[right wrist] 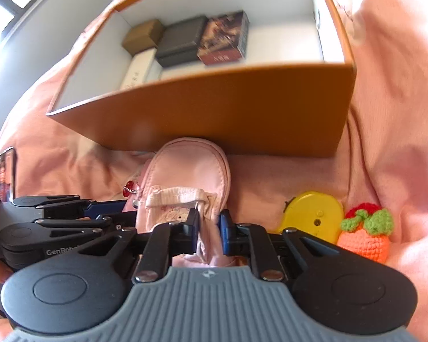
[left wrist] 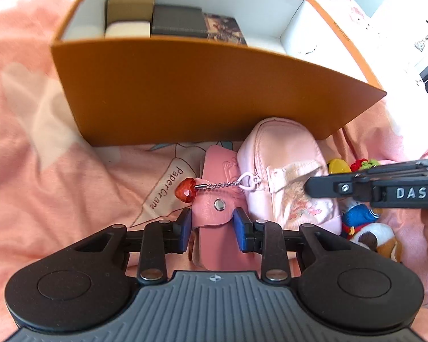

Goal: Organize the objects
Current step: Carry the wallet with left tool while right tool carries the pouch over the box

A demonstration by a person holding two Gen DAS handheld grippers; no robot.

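An orange box (left wrist: 185,94) with a white inside stands on the pink bedding; it also shows in the right wrist view (right wrist: 228,114). My left gripper (left wrist: 212,225) is shut on a pink leather key case (left wrist: 214,199) with a snap button. A pale pink pouch (left wrist: 285,165) lies right of it, with a red heart charm (left wrist: 186,191) on a bead chain. My right gripper (right wrist: 209,229) is shut on the pouch's (right wrist: 188,171) near fabric. In the left wrist view the right gripper (left wrist: 371,191) reaches in from the right over the pouch.
Inside the box lie a brown box (right wrist: 144,35), a white box (right wrist: 139,69), a dark grey box (right wrist: 182,40) and a red printed box (right wrist: 225,38). A yellow tape measure (right wrist: 314,213), a crocheted orange fruit (right wrist: 365,233) and a plush toy (left wrist: 368,230) lie at the right.
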